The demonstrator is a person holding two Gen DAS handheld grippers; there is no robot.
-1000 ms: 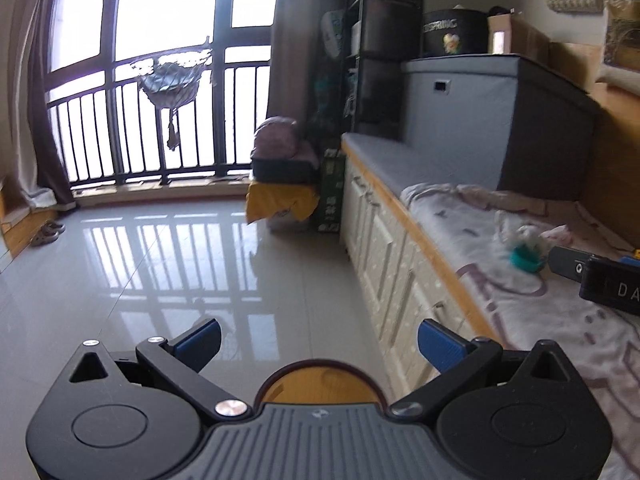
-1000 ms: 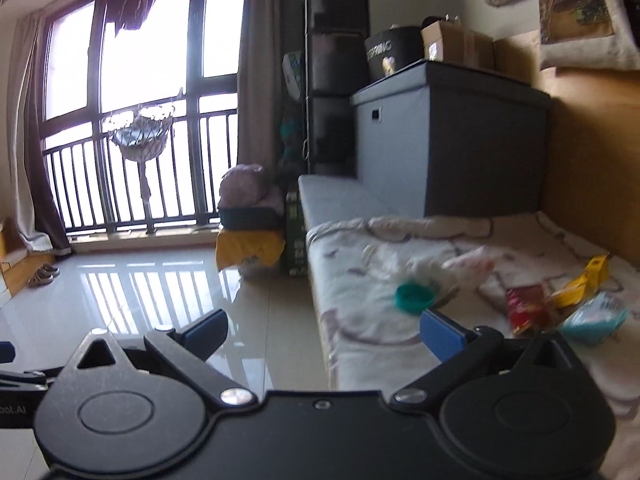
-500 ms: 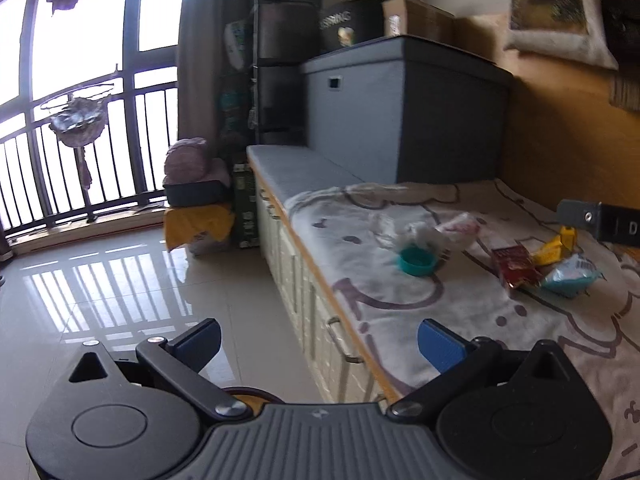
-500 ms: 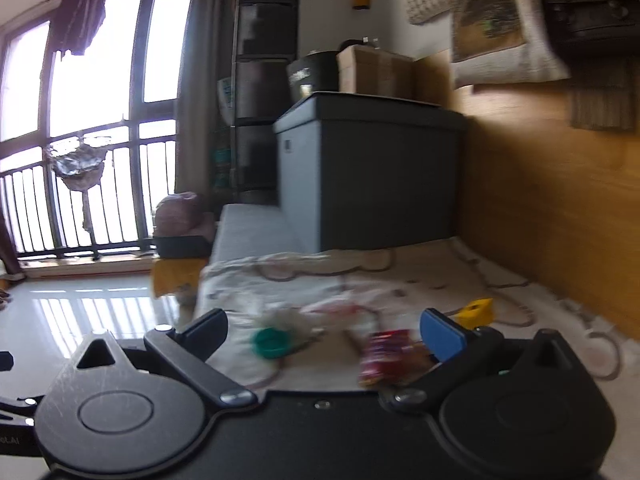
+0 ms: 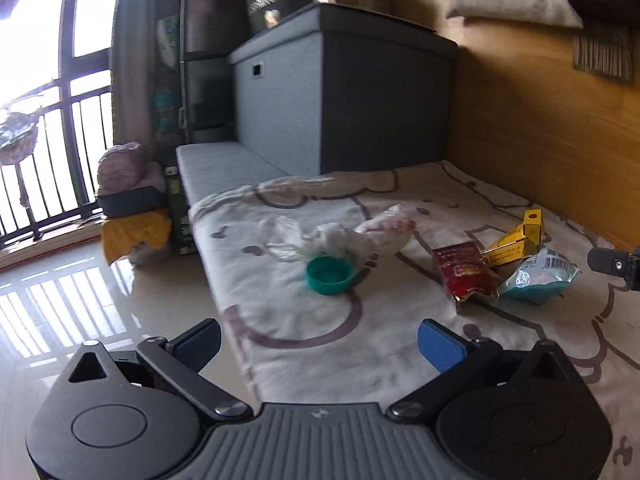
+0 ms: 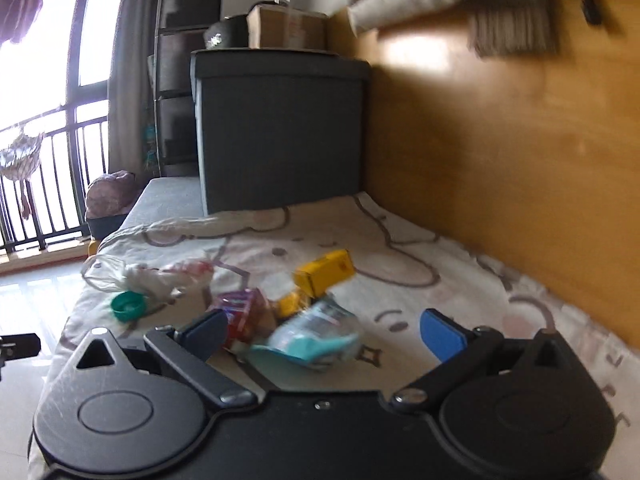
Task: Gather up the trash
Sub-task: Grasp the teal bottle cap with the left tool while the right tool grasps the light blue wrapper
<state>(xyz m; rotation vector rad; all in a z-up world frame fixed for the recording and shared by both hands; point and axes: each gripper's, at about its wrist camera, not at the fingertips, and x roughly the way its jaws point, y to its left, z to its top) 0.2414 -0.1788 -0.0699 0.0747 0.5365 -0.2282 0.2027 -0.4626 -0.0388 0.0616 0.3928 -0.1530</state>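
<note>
Trash lies on a patterned bedsheet [image 5: 360, 352]: a green cap [image 5: 329, 274], crumpled clear plastic [image 5: 340, 234], a red packet [image 5: 464, 270], a yellow box [image 5: 516, 240] and a teal-and-clear wrapper [image 5: 540, 276]. My left gripper [image 5: 320, 338] hangs open over the bed's near edge, short of the cap, with nothing between its fingers. In the right wrist view my right gripper [image 6: 322, 330] is open and empty, close to the teal wrapper [image 6: 316, 334], the red packet [image 6: 244, 312] and the yellow box [image 6: 325, 272]. The green cap [image 6: 128, 306] lies further left.
A dark grey storage box [image 5: 344, 96] stands at the bed's far end beside a grey cushion [image 5: 224, 168]. A wooden wall [image 5: 540, 128] borders the bed on the right. Glossy tiled floor [image 5: 100, 300] lies left, with bundles [image 5: 128, 200] near balcony railings [image 5: 48, 152].
Both views have swung right, from the floor and window to the bed. The trash is now nearer and more central, and the right gripper has closed in on the wrappers. Both stay open.
</note>
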